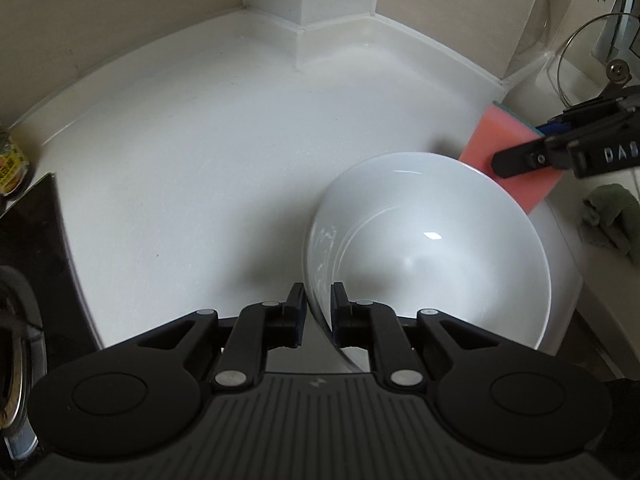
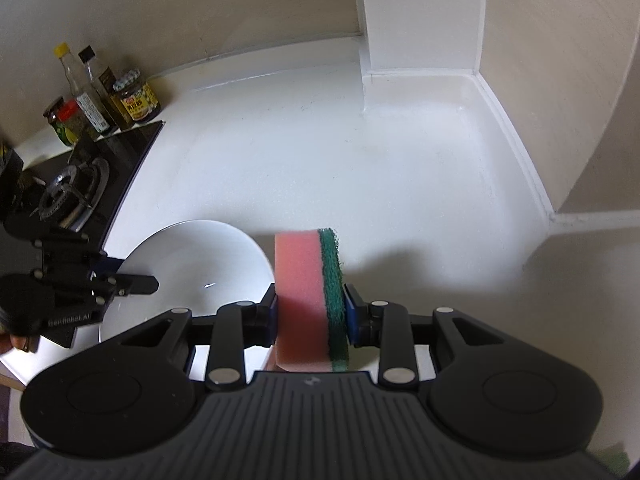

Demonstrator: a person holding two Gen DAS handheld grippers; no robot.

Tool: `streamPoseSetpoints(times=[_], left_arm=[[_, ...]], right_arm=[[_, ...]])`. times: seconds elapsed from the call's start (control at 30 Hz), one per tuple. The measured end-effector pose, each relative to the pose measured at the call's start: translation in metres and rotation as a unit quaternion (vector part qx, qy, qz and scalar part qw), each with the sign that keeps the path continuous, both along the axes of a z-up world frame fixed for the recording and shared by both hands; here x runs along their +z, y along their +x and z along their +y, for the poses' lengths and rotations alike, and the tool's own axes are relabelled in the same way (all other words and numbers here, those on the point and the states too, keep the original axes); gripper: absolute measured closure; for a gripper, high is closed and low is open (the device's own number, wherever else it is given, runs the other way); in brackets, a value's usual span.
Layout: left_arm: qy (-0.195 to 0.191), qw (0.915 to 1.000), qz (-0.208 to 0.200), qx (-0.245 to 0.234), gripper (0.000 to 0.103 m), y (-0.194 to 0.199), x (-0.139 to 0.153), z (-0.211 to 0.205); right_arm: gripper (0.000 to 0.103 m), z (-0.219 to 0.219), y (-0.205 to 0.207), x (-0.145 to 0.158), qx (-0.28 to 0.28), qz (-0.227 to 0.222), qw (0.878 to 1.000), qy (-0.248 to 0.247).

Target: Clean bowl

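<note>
sponge poised at the bowl's rim, scrubbing about to start

the white counter fills both views, running into a tiled corner. on it sits the white bowl, tipped up on edge, its near wall pinched between the fingers of the left gripper, one finger inside the rim and one outside. the right gripper is clamped on a pink sponge with a green scouring face, held just beside the bowl's far rim; whether it touches the rim cannot be told

judged from this, the step in hand is bringing sponge to bowl, with wiping not yet begun. the next move calls for swinging the sponge over the rim and pressing it to the inner wall while the left grip steadies the tilted bowl against the push

the right wrist view alone shows the green scouring layer, the gas burner and the sauce bottles at the wall. the left wrist view alone shows the bowl's glossy inside, a green cloth and a wire rack to the right
</note>
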State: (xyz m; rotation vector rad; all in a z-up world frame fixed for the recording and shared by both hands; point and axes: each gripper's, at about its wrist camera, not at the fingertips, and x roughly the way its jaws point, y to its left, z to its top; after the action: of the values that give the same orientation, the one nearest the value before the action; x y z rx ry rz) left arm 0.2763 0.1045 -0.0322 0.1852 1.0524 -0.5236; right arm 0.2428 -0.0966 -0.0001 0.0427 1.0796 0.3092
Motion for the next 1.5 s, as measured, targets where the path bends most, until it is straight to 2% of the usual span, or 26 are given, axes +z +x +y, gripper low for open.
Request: streamPoseSetpoints(times=[0.07,0.13,0.27,0.37,0.43,0.5,0.57,0.67,0.8,0.9,1.0,1.1,1.17,1.23,1.33,1.37,1.5], left_arm=[[0.001,0.9997,0.011,-0.021,0.089,0.007,0.001,0.000],[0.018,0.9985,0.006,-0.052,0.090,0.011,0.002,-0.004],[0.063,0.9826,-0.010,-0.174,0.091,0.027,0.003,-0.024],[0.063,0.9770,0.000,-0.204,0.092,0.038,0.003,-0.033],[0.060,0.9823,0.001,-0.177,0.092,0.040,0.003,-0.036],[0.048,0.9920,0.004,-0.116,0.091,0.034,0.005,-0.031],[0.036,0.9974,0.005,-0.063,0.090,0.026,0.005,-0.025],[0.016,0.9997,0.000,0.016,0.090,0.002,0.004,-0.013],[0.002,0.9988,-0.007,0.049,0.091,-0.015,-0.001,-0.009],[0.002,0.9996,0.009,0.028,0.092,-0.004,-0.001,-0.008],[0.061,0.9965,0.001,-0.057,0.093,0.012,0.002,-0.018],[0.074,0.9878,0.002,-0.137,0.092,0.026,0.002,-0.029],[0.064,0.9854,0.008,-0.158,0.092,0.036,0.001,-0.032],[0.051,0.9902,0.018,-0.129,0.094,0.043,0.002,-0.028],[0.012,0.9993,0.031,-0.018,0.094,0.033,0.007,-0.012],[-0.001,0.9991,0.037,0.020,0.093,0.029,0.009,-0.006],[-0.032,0.9939,0.040,0.098,0.093,0.003,0.005,0.010]], right_arm=[[0.076,0.001,-0.001,0.000,0.002,0.001,1.000,-0.002],[0.076,0.002,-0.001,0.001,0.005,0.001,1.000,-0.005],[0.076,0.003,-0.003,0.002,0.009,0.002,1.000,-0.009],[0.076,0.006,-0.003,0.002,0.011,0.000,1.000,-0.015],[0.076,0.005,-0.002,0.002,0.009,-0.003,1.000,-0.015],[0.076,0.002,-0.003,0.001,0.001,-0.006,1.000,-0.006],[0.076,-0.001,-0.004,0.001,-0.004,-0.008,1.000,0.000],[0.076,-0.003,-0.006,0.000,-0.007,-0.008,1.000,0.004],[0.076,0.000,-0.009,0.001,0.001,-0.009,1.000,-0.001],[0.076,0.002,-0.009,0.002,0.011,-0.007,1.000,-0.007],[0.076,0.005,-0.005,0.003,0.023,-0.005,1.000,-0.006],[0.076,0.010,0.001,0.003,0.027,-0.009,0.999,-0.018],[0.076,0.011,0.003,0.003,0.025,-0.013,0.999,-0.025],[0.076,0.009,0.003,0.003,0.017,-0.012,1.000,-0.020],[0.076,0.007,0.001,0.002,0.012,-0.012,1.000,-0.014],[0.076,0.007,0.001,0.002,0.011,-0.011,1.000,-0.013],[0.076,0.004,-0.001,0.001,0.007,-0.008,1.000,-0.002]])
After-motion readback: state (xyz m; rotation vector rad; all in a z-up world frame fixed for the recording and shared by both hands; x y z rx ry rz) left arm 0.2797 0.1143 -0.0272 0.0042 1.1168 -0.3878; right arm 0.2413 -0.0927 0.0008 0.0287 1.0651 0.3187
